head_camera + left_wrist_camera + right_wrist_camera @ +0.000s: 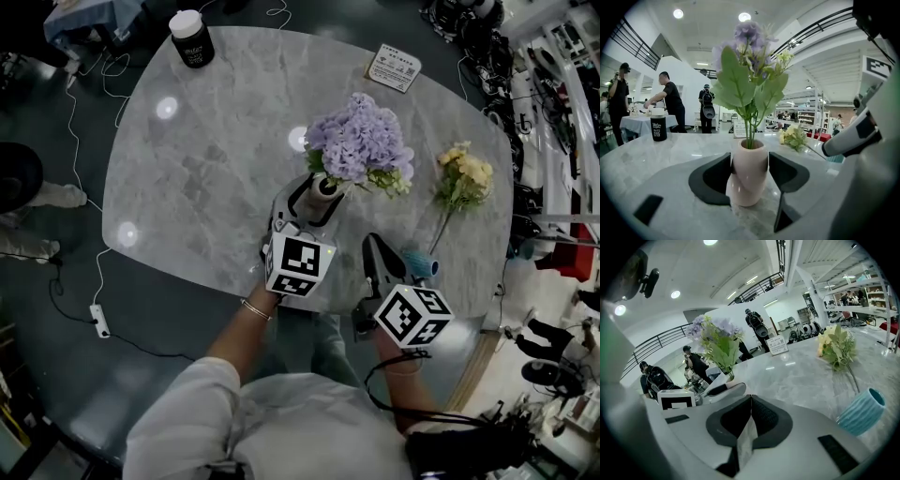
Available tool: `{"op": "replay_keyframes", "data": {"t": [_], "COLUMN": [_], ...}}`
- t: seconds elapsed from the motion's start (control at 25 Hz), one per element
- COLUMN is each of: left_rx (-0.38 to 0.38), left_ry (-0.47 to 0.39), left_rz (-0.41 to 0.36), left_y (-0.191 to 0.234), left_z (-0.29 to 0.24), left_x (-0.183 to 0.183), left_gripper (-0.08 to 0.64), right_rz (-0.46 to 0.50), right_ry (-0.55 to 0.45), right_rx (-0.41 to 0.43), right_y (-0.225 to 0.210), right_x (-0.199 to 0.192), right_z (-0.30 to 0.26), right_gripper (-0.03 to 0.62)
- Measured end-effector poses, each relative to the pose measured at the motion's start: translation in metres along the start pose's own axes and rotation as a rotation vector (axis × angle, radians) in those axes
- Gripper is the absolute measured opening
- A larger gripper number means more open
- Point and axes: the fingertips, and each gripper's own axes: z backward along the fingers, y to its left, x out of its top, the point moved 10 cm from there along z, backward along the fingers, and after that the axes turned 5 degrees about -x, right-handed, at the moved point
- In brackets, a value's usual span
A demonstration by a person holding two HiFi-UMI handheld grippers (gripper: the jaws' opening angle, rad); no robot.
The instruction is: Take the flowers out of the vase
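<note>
the left gripper [307, 204] clasped the pale vase [749, 173] by its body, a pad against each side. the vase stood upright on the marble table [206, 164] with the purple flowers [361, 142] in it. the right gripper [749, 418] waited just beside, jaws pressed together and empty. the bunch looked light and top-heavy, with soft petals and leaves. the thin green stems [750, 133] just above the vase's mouth seemed the firmest place to pinch, while the smooth vase likely needed steadying.
</note>
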Motion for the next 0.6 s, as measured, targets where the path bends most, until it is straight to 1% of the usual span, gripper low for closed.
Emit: {"op": "replay_keyframes", "data": {"t": [0.08,0.24,0.48,0.6], "left_rx": [0.0,-0.007,-0.013,-0.019], "left_ry": [0.003,0.01,0.015,0.021], "left_rz": [0.002,0.0,0.008,0.006], "left_y": [0.001,0.002,0.002,0.002], "left_z": [0.0,0.0,0.001,0.001], "left_x": [0.0,0.0,0.001,0.001], "left_gripper": [0.253,0.252,0.252,0.252], "right_rz": [0.002,0.022,0.124,0.151], "right_ry": [-0.001,-0.011,-0.051,-0.058], "right_rx": [0.003,0.022,0.082,0.097], "right_y": [0.001,0.007,0.023,0.027], "right_x": [0.002,0.006,0.019,0.024], "right_z": [-0.002,-0.009,-0.021,-0.028], "right_gripper": [0.008,0.008,0.009,0.009]}}
